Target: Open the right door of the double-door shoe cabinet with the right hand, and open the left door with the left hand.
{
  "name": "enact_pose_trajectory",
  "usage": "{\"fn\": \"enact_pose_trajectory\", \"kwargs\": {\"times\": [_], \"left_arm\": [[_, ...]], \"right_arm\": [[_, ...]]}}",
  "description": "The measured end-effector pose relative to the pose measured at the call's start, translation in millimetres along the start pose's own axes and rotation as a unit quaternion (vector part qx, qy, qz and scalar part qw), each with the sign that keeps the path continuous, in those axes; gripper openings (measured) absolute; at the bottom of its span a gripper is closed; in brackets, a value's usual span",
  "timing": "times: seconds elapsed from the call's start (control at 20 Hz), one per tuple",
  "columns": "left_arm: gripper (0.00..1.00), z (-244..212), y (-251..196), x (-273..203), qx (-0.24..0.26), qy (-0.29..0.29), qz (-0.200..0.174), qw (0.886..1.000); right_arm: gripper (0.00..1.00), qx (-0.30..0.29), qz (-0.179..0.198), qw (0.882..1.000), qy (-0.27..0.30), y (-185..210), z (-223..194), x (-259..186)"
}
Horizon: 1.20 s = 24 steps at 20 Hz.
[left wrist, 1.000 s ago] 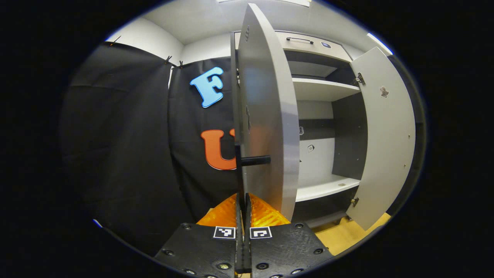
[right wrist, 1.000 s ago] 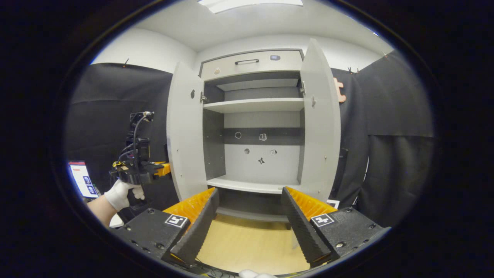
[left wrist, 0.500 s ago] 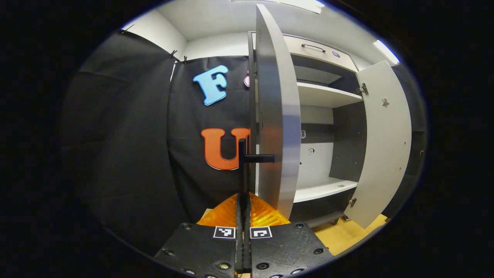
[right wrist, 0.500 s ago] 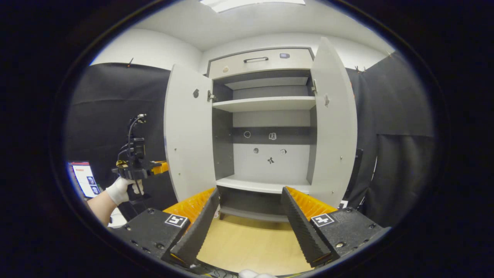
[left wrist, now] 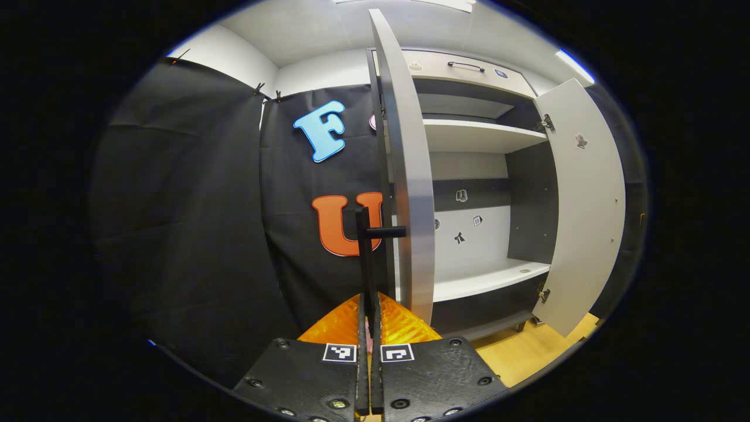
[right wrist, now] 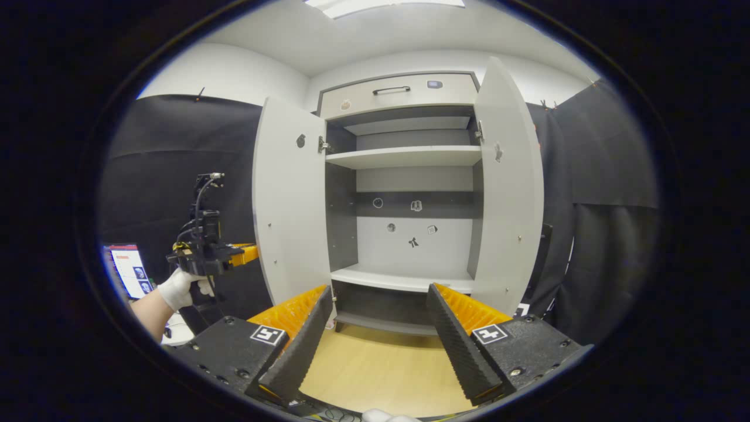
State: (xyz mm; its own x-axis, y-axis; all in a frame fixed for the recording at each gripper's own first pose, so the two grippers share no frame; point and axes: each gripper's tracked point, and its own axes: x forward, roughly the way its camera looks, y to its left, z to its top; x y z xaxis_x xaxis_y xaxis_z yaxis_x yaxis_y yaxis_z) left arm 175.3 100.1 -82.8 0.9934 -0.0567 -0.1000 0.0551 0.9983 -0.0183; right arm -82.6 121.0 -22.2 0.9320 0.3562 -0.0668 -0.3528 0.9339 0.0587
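Left gripper (left wrist: pixel 369 328), nearest in the left gripper view: jaws together, clamped on the black handle (left wrist: pixel 366 258) of the left door (left wrist: pixel 410 176). The handle's bar runs up from between the fingers; its standoff joins the door's outer face just above.

Left door is seen almost edge-on from here. Against half a second and a second ago it shows less of its inner face, and the two stickers on the cabinet's back panel (left wrist: pixel 469 234) now stand clear of its edge. So the door has swung wider, carried by the clamped gripper.

Right gripper (right wrist: pixel 381 328), in its own view: jaws wide apart, gripping nothing, aimed at the cabinet's opening above the wooden floor (right wrist: pixel 375 375). The cabinet sits nearly where it did half a second back, so this hand is idle.

Farther off in that view: a gloved hand (right wrist: pixel 181 287) holds the left gripper beside the left door (right wrist: pixel 290 199). Right door (right wrist: pixel 507 187) stands open, well clear of the shelves (right wrist: pixel 404 157).

Judgement: both doors open; the task looks all but done. What remains is releasing the handle and drawing back without nudging the door shut.
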Motion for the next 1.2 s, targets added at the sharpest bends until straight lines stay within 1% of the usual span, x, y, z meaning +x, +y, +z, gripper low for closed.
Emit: {"fn": "enact_pose_trajectory", "kwargs": {"times": [0.1, 0.15, 0.2, 0.3, 0.35, 0.4, 0.45, 0.55, 0.6, 0.65, 0.7, 0.75, 0.85, 1.2], "left_arm": [[0.0, -2, 9, -12, -0.009, 0.007, 0.018, 1.0], [0.0, -3, 8, -16, -0.014, 0.012, 0.018, 1.0], [0.22, -3, 3, -22, -0.015, 0.012, 0.009, 1.0], [0.65, 0, 11, -27, 0.009, 0.007, 0.03, 0.999], [0.71, 0, 15, -31, 0.019, 0.003, 0.04, 0.999], [1.0, 4, 16, -35, 0.02, -0.003, 0.04, 0.999], [0.97, 7, 13, -42, 0.017, -0.005, 0.041, 0.999], [0.95, 6, 13, -55, 0.009, -0.001, 0.05, 0.999], [0.98, 8, 13, -64, 0.003, 0.003, 0.059, 0.998], [0.96, 10, 11, -72, -0.001, 0.0, 0.065, 0.998], [1.0, 17, 7, -79, -0.006, -0.006, 0.07, 0.998], [0.96, 19, 2, -86, -0.007, -0.003, 0.072, 0.997], [0.96, 20, -12, -98, -0.003, -0.001, 0.079, 0.997], [0.96, 36, -103, -119, -0.02, -0.015, 0.019, 1.0]], "right_arm": [[1.0, 0.001, 0.003, 1.0, -0.002, 2, 1, -1], [1.0, 0.0, 0.004, 1.0, -0.004, 2, 1, -2], [1.0, 0.0, 0.004, 1.0, -0.005, 3, 2, -2], [1.0, 0.0, 0.007, 1.0, -0.004, 4, 1, -2], [1.0, 0.0, 0.006, 1.0, -0.005, 4, 1, -3], [1.0, -0.001, 0.006, 1.0, -0.005, 3, 2, -3], [1.0, -0.001, 0.005, 1.0, -0.005, 3, 2, -3], [1.0, -0.001, 0.001, 1.0, -0.006, -1, 3, -2], [1.0, -0.002, -0.003, 1.0, -0.006, -3, 4, -2], [1.0, -0.004, -0.008, 1.0, -0.006, -6, 4, -1], [0.97, -0.005, -0.013, 1.0, -0.005, -9, 3, -2], [1.0, -0.004, -0.02, 1.0, -0.006, -13, 3, -2], [1.0, -0.004, -0.03, 1.0, -0.007, -19, 3, -1], [1.0, -0.011, -0.067, 0.998, -0.001, -38, -1, 1]]}}
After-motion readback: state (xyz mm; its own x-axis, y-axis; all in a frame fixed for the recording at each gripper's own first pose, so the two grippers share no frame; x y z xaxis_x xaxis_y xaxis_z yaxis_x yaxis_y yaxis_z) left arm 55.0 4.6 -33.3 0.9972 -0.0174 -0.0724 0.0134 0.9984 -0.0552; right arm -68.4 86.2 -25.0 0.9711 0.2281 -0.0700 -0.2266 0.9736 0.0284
